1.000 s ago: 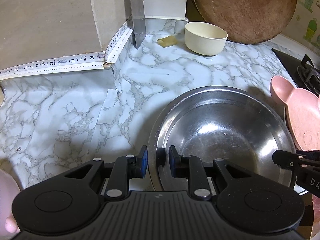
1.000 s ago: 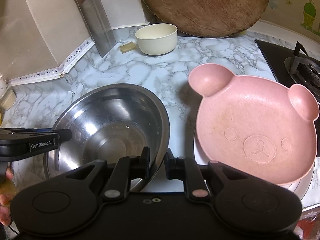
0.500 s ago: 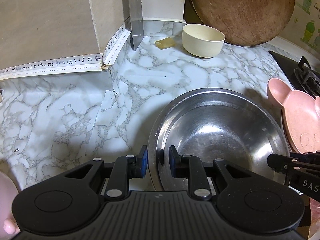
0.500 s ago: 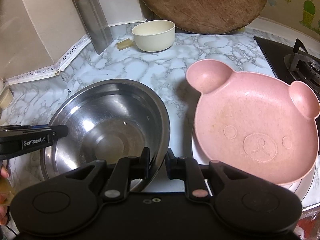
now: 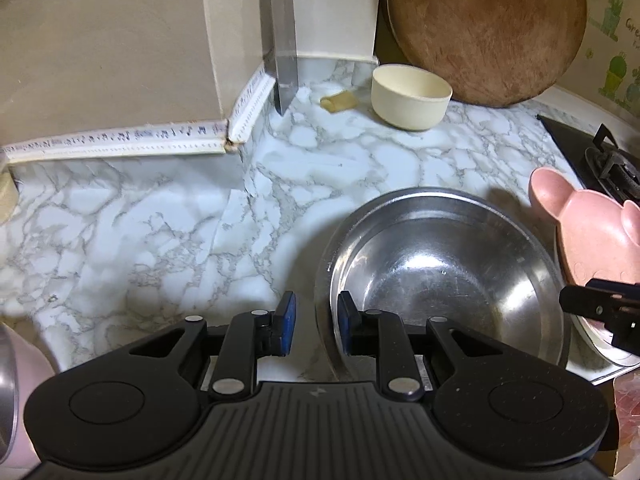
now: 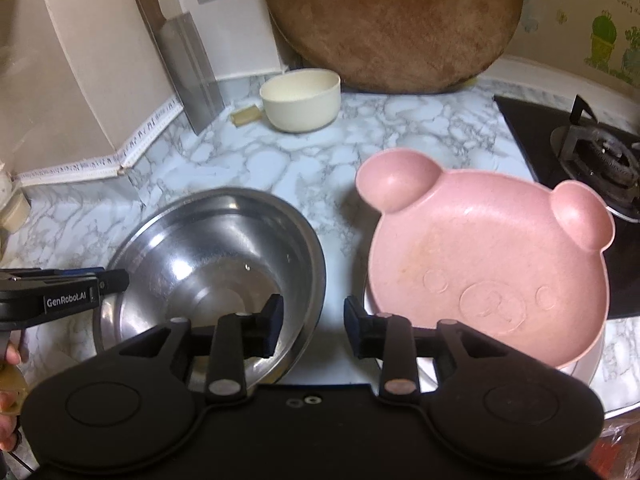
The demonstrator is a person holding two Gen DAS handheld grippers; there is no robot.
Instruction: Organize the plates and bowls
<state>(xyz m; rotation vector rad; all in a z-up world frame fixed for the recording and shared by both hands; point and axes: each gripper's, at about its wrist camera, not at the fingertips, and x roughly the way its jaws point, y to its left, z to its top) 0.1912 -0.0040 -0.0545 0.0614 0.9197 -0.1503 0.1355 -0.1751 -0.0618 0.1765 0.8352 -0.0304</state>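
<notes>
The big steel bowl [image 5: 440,280] is sat on the marble counter [image 5: 140,240], and everything else is placed around it. The left claw [image 5: 314,322] is opened a little, with the bowl's near-left rim in the gap between its blue pads; the rim is not squeezed. The right claw [image 6: 312,326] is opened wider, with the bowl's right rim in its gap, and nothing is held by it either.

Just to the right of the steel bowl, the pink bear plate [image 6: 484,264] is rested on top of a white plate [image 6: 580,368]. Far behind the steel bowl, near the wall, a small cream bowl [image 5: 412,96] is found, with a round wooden board [image 5: 484,28] leaned up behind it and a cleaver [image 5: 284,64] stood to its left.

If a claw is pulled sideways before it is lifted, the thin rim could be caught by a pad and the bowl could be tipped or dragged. If the right claw is swung right, the pink bear plate could be bumped and slid off the white plate, since it is only laid there loosely.

Lots of open counter is seen to the left of the steel bowl and behind it. To its right, room is tight, and the black stove [image 6: 580,152] is set past the plates.
</notes>
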